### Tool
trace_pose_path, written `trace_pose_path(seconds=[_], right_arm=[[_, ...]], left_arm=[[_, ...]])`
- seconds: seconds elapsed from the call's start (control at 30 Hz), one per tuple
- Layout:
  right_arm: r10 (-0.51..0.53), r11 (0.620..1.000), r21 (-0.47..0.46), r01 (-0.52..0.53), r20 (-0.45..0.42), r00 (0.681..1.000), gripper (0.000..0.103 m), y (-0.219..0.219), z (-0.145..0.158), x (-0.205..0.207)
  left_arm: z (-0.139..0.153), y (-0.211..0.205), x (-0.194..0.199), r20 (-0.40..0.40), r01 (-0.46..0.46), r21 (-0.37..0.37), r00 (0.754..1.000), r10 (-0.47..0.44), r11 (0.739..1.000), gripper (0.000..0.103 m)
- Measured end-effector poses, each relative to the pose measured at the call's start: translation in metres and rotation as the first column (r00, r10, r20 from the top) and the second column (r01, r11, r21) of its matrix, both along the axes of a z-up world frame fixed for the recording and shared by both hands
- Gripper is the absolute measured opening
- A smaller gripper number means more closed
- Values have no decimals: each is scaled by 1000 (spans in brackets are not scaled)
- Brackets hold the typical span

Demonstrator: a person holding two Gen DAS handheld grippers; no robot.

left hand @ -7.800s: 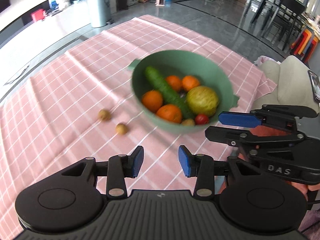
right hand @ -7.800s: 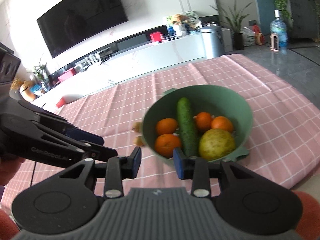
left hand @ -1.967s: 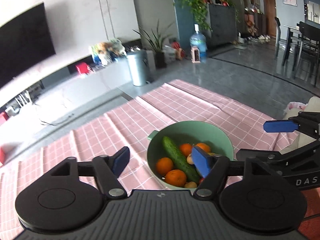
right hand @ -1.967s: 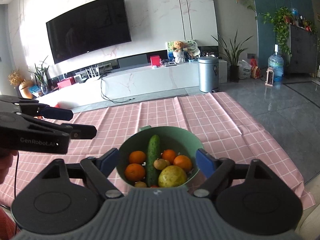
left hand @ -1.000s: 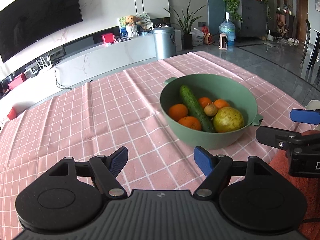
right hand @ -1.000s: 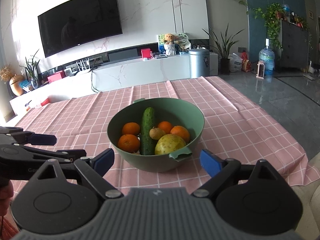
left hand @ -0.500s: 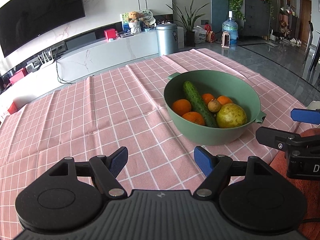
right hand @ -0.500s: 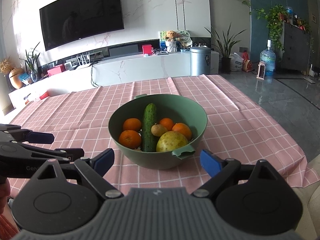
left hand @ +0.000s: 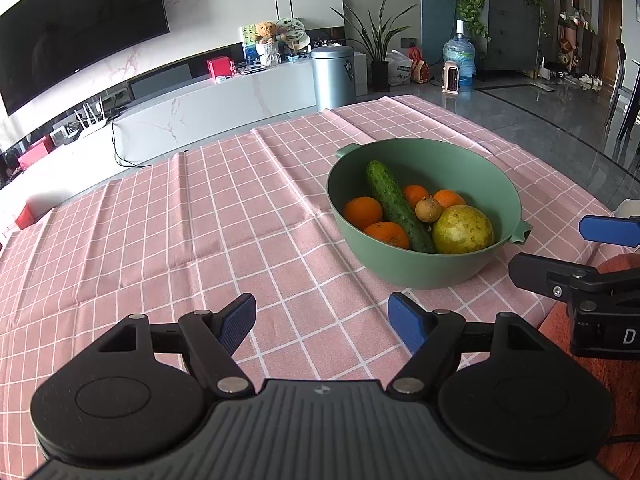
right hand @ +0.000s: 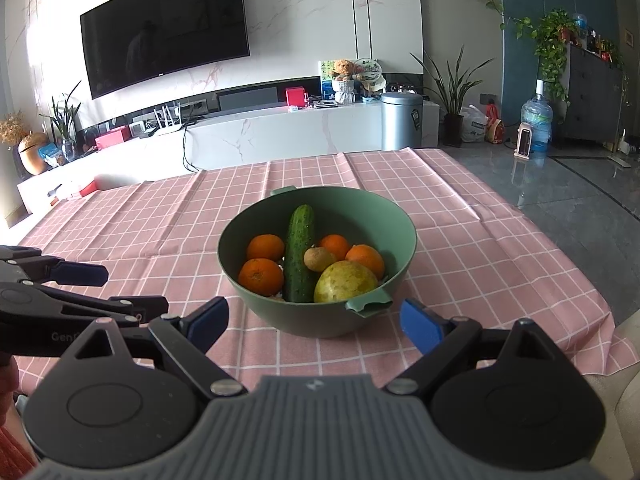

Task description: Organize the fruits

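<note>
Both my grippers, left gripper [left hand: 322,318] and right gripper [right hand: 314,322], have fingers wide and hold nothing. The green bowl [right hand: 404,220] at 12 o'clock looks heavy; its oranges [right hand: 260,276] are round and roll, so I would grab across the middle.

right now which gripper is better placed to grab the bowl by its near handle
Probably right. The right gripper is open with the bowl and its near handle straight ahead; from the left gripper, also open, the bowl sits off to one side.

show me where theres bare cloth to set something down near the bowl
The pink checked tablecloth is bare left of the round green plastic bowl to the cloth's far edge. A bare strip also lies right of it in the right wrist view. The bowl itself is crowded with fruit.
</note>
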State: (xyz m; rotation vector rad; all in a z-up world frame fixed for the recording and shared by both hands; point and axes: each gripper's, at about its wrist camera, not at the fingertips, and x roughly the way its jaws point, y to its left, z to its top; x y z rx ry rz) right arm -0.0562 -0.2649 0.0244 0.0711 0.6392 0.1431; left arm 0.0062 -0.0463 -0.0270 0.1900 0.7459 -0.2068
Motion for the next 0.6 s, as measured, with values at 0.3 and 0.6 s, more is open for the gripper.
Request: trace_pose_path(seconds=[0.3, 0.6], right_arm=[[4, 1000, -3, -4, -4, 1000, 89, 1, -1, 1], [6, 1000, -7, -6, -9, 1000, 89, 2, -2, 2]], left_arm=[[1, 0, 0, -5, 3, 1, 1000, -3, 1000, 88], [1, -1, 0, -6, 5, -1, 1000, -5, 1000, 88]])
